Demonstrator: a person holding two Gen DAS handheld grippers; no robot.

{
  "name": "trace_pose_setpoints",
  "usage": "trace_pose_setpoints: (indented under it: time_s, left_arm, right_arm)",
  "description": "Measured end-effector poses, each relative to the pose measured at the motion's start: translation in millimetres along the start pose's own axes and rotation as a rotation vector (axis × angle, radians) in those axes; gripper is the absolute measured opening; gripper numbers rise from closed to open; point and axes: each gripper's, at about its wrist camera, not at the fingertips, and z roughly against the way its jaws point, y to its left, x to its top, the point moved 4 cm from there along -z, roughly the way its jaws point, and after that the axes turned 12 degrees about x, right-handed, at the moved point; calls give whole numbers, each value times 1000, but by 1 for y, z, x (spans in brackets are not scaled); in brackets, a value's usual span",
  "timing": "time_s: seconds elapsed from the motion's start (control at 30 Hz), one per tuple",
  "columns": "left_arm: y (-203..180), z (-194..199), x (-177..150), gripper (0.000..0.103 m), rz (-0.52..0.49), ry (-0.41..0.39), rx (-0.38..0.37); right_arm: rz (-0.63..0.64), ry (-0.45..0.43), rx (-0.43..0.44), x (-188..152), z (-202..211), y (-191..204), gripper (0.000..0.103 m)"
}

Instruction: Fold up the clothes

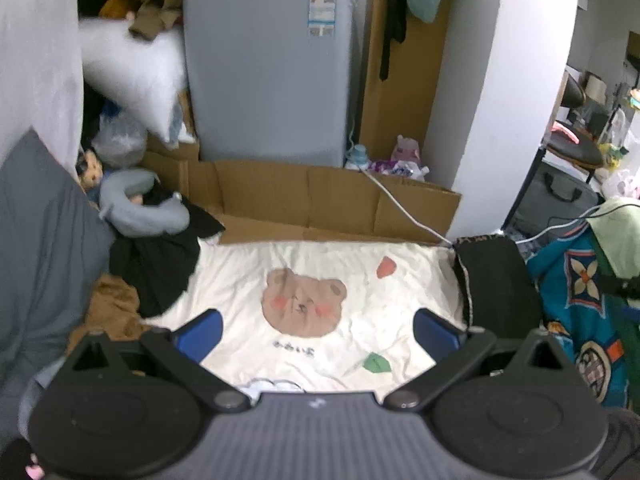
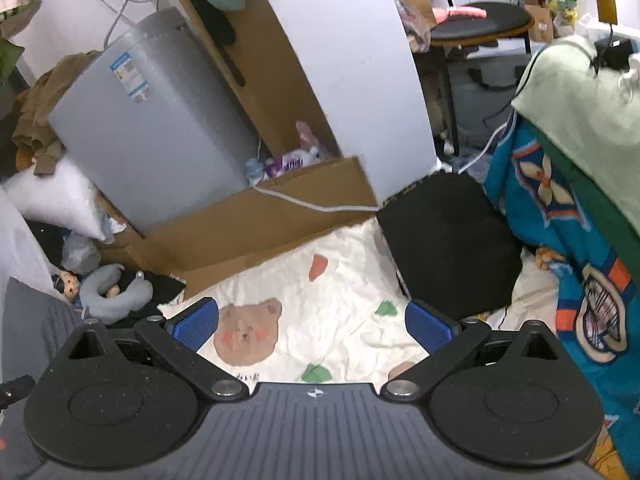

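Left wrist view: the left gripper (image 1: 318, 330) is seen with its blue-padded fingers (image 1: 200, 334) spread wide, nothing held between them, above a cream bedsheet (image 1: 240, 276) printed with a brown bear face (image 1: 304, 302), a red patch and a green leaf. A black folded garment (image 1: 498, 280) is laid flat at the sheet's right edge, just beyond the right-hand finger and apart from it. A second black garment (image 1: 156, 264) is heaped loosely at the sheet's left edge, with a brown cloth (image 1: 112, 304) bunched beside it and a grey neck pillow (image 1: 140, 208) resting behind it. Flattened cardboard (image 1: 320, 200) is stood along the far edge of the sheet, crossed by a white cable (image 1: 400, 204), and a grey appliance (image 1: 272, 80) rises behind it. A white pillow (image 1: 136, 76) is propped to the left of the appliance. In the right wrist view, the right gripper (image 2: 312, 326) is likewise shown with its fingers (image 2: 428, 330) held well apart and empty over the same sheet (image 2: 340, 276). The black folded garment (image 2: 448, 240) is seen beyond the right finger, near it; whether they touch cannot be told. A teal patterned blanket (image 2: 560, 240) hangs at the right, with a pale green cloth (image 2: 580, 112) draped over its top. The bear print (image 2: 246, 332) lies just beside the left finger.
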Motion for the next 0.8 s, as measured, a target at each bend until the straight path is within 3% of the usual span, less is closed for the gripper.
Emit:
trace_pose_setpoints:
  time_s: [0.27, 0.53, 0.8]
  left_arm:
    - [-8, -12, -20, 102, -2, 1, 5]
    - [-15, -25, -40, 102, 15, 33, 8]
    - [-18, -25, -51, 102, 43, 31, 41]
  right_arm:
    - [26, -13, -34, -14, -1, -1, 102]
    - [166, 18, -67, -27, 4, 24, 102]
    - [193, 85, -27, -40, 10, 41, 102]
